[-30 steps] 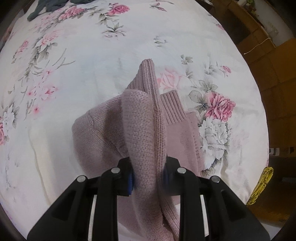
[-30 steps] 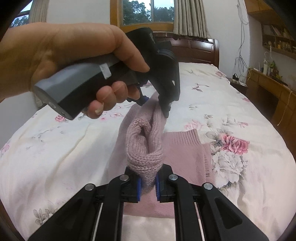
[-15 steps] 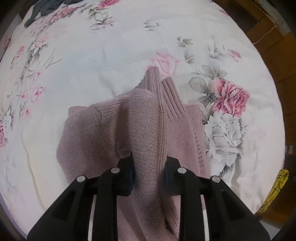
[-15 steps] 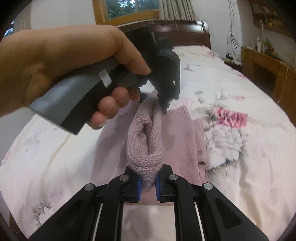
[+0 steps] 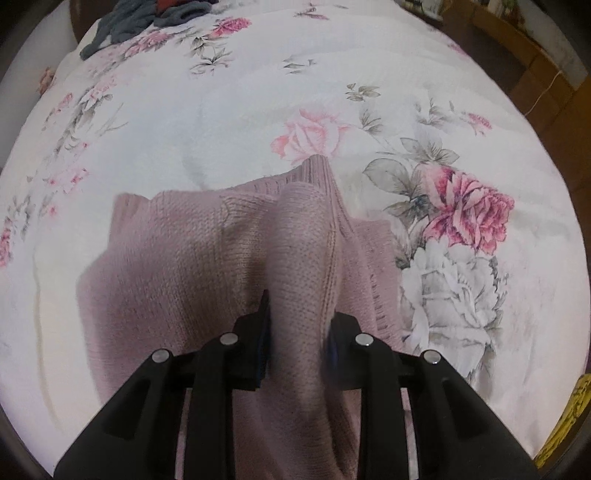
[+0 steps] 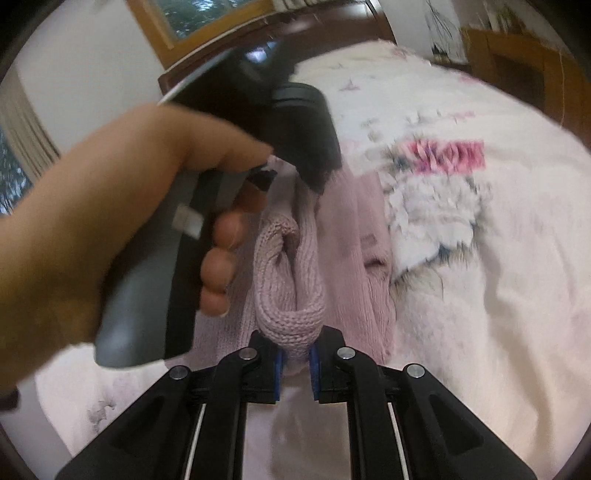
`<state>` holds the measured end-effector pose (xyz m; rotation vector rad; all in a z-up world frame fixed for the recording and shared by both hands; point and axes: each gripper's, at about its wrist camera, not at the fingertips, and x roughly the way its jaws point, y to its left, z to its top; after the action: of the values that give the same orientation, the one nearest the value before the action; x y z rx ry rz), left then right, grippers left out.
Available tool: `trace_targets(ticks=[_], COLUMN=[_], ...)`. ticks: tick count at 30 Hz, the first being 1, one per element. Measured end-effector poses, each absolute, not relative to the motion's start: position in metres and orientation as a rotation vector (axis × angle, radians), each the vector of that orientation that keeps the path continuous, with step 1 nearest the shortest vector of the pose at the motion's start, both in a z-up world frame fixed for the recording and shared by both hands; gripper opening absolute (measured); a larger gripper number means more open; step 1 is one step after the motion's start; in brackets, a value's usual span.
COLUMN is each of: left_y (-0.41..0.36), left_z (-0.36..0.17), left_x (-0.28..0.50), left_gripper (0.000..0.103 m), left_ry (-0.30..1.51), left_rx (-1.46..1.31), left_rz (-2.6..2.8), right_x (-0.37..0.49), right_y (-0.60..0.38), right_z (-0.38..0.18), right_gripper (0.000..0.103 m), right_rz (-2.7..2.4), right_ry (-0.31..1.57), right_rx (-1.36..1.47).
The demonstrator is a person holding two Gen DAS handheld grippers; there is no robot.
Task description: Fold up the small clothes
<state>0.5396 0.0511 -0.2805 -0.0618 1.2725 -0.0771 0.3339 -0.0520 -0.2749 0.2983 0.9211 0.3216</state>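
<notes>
No lettering, brand, number or sign can be read anywhere I look; the small pale sticker [image 6: 189, 221] on the grey handle [image 6: 147, 288] of my left-hand tool is blurred blank, and the flowered bedspread [image 5: 258, 110] and pink knit sweater [image 5: 177, 258] carry only pattern and stitch

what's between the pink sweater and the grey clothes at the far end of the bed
Only bare flowered bedspread lies between the pink sweater and the grey clothes; the left wrist view shows that stretch.
</notes>
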Motion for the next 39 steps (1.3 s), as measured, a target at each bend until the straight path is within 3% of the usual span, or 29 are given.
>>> trace_targets(ticks=[1,3,5,9,11,14,15,16,21,23,24,25,29,30,35,38,39], left_y=[0.053,0.059,0.067,0.103,0.125,0.157,0.171,0.184,0.217,0.219,0.217,0.213,0.194,0.19,0.188,0.199,0.207], left_z=[-0.283,-0.286,-0.287,-0.269,-0.251,-0.23,-0.224,-0.221,-0.238,-0.25,-0.259,-0.267,-0.305,-0.319,-0.336,-0.306,-0.292], left_x=[0.538,0.534,0.531,0.528,0.522,0.508,0.498,0.488,0.442,0.428,0.419,0.413,0.4,0.4,0.409,0.423,0.435], left_gripper=[0.035,0.063,0.074,0.078,0.082,0.082,0.082,0.082,0.079,0.077,0.075,0.074,0.071,0.066,0.061,0.062,0.064], left_ry=[1.256,1.213,1.183,1.129,1.07,1.028,1.017,1.01,1.03,1.044,1.057,1.073,1.163,1.192,1.224,1.147,1.103], left_rx=[-0.094,-0.188,-0.278,-0.485,-0.53,-0.532,-0.545,-0.562,-0.697,-0.739,-0.758,-0.773,-0.783,-0.793,-0.891,-0.869,-0.86], left_rz=[-0.1,-0.184,-0.256,-0.35,-0.39,-0.427,-0.438,-0.454,-0.568,-0.61,-0.638,-0.661,-0.691,-0.675,-0.685,-0.73,-0.733], right_x=[0.336,0.34,0.346,0.36,0.365,0.374,0.378,0.384,0.418,0.431,0.433,0.435,0.436,0.436,0.43,0.437,0.439], right_y=[-0.058,-0.068,-0.074,-0.091,-0.098,-0.107,-0.11,-0.112,-0.104,-0.093,-0.087,-0.082,-0.097,-0.107,-0.112,-0.116,-0.118], right_z=[-0.281,-0.293,-0.304,-0.319,-0.322,-0.326,-0.326,-0.328,-0.342,-0.347,-0.346,-0.344,-0.318,-0.313,-0.347,-0.333,-0.326], right_gripper=[0.011,0.011,0.011,0.012,0.018,0.041,0.058,0.064,0.064,0.057,0.032,0.014,0.012,0.012,0.013,0.024,0.032], right_rz=[0.331,0.345,0.373,0.478,0.53,0.616,0.644,0.665,0.722,0.755,0.764,0.762,0.707,0.69,0.636,0.693,0.697], right_ry=[0.941,0.981,1.025,1.096,1.122,1.151,1.158,1.17,1.288,1.353,1.374,1.383,1.31,1.285,1.372,1.32,1.296], right_rx=[0.338,0.403,0.451,0.582,0.64,0.742,0.783,0.812,0.872,0.84,0.809,0.764,0.695,0.713,0.695,0.731,0.737])
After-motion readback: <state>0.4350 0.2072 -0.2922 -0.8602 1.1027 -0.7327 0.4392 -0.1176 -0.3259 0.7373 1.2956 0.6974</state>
